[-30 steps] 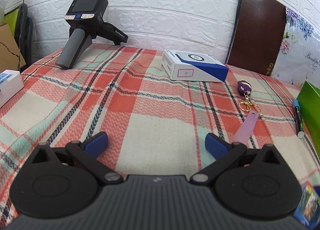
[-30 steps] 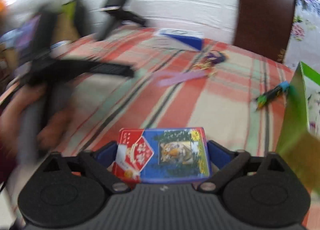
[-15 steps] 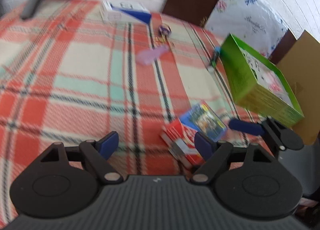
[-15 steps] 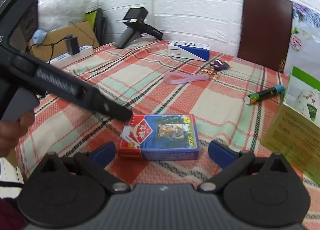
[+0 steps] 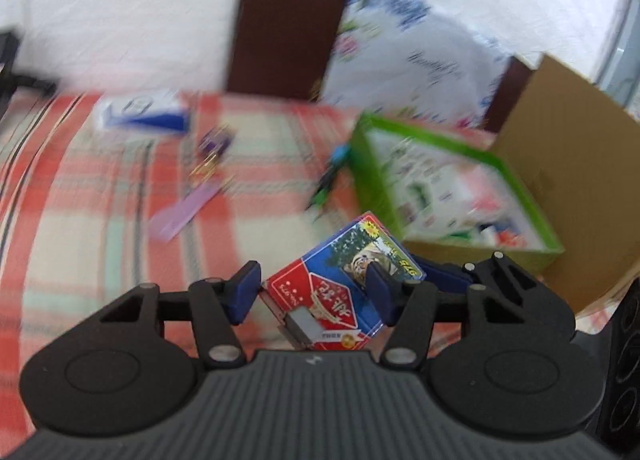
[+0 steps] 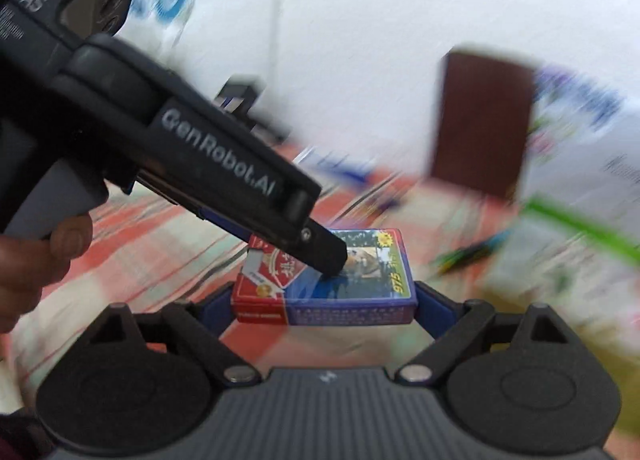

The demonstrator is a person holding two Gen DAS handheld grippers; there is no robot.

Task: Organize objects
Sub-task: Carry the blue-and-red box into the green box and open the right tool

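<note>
While gripped, card box (image 6: pixel 326 292) lies long axis crosswise

Left gripper (image 5: pixel 312 286) at the playing-card box (image 5: pixel 344 284)

Its jaws have just been closing with the tilted red-and-blue box between them — blurred beyond lie a purple keychain (image 5: pixel 208 164), a green box (image 5: pixel 452 188) and the plaid-covered table (image 5: pixel 100 188).

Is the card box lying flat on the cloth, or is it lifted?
Lifted: the card box hangs tilted between the right gripper's pads.
</note>
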